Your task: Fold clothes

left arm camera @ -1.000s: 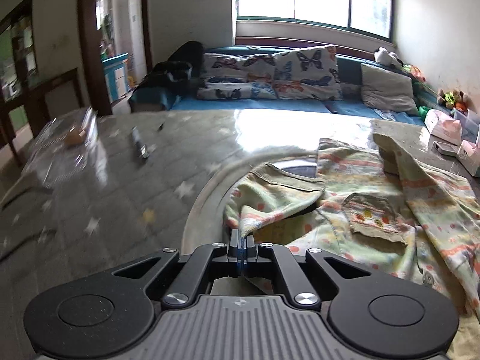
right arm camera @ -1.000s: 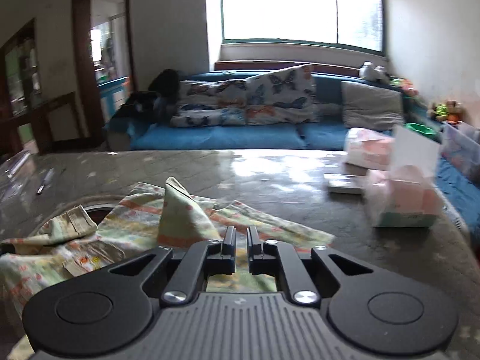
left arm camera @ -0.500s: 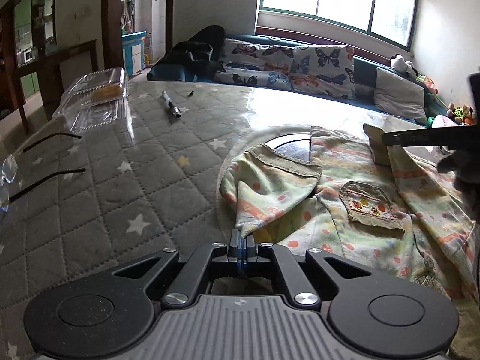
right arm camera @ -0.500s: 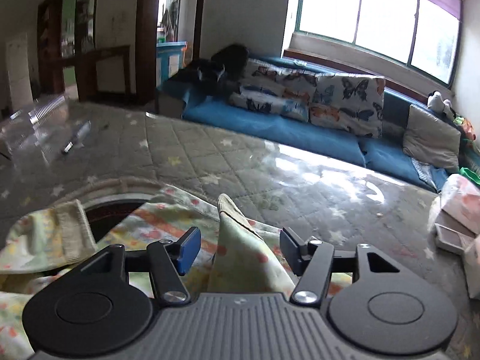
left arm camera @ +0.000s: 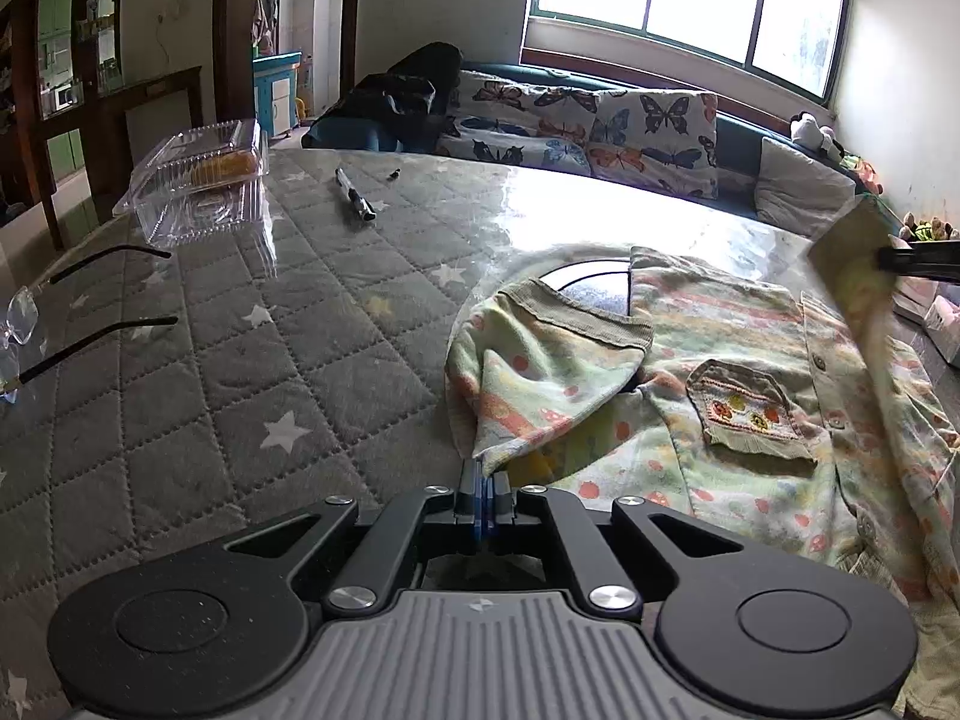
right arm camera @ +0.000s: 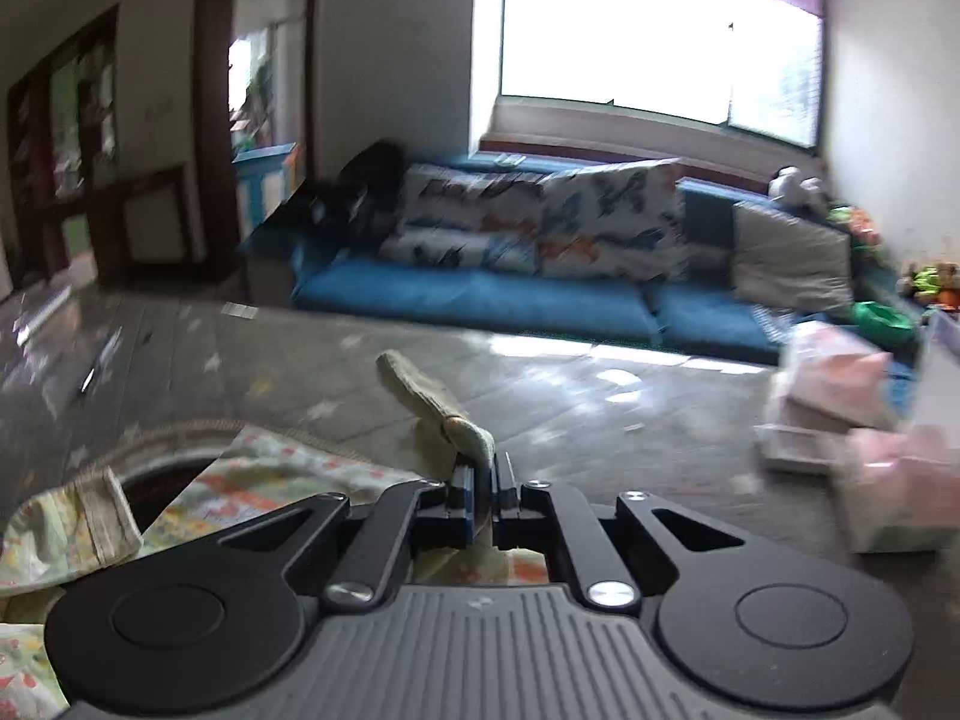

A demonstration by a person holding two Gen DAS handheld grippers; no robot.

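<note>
While both grippers pinch shirt (left arm camera: 750,360) edges, quilted tabletop (left arm camera: 240,372) spreads leftward.

Grey quilted star-pattern table (left arm camera: 312,372) under a glossy cover. On it: patterned shirt (left arm camera: 738,372) at right, clear plastic box (left arm camera: 201,180) far left, glasses (left arm camera: 36,324) at left edge, pen (left arm camera: 355,195), pink packs (right arm camera: 840,396) far right.

Daylight floods in from a wide window (left arm camera: 684,6) at the upper right of both views, blown out to pure white in the right wrist view. Glare shines on the glossy table cover (left arm camera: 540,204) at mid-frame. The left wrist view is sharp; the right is smeared by motion blur. Fisheye curvature bends edges, and corners are black.
</note>
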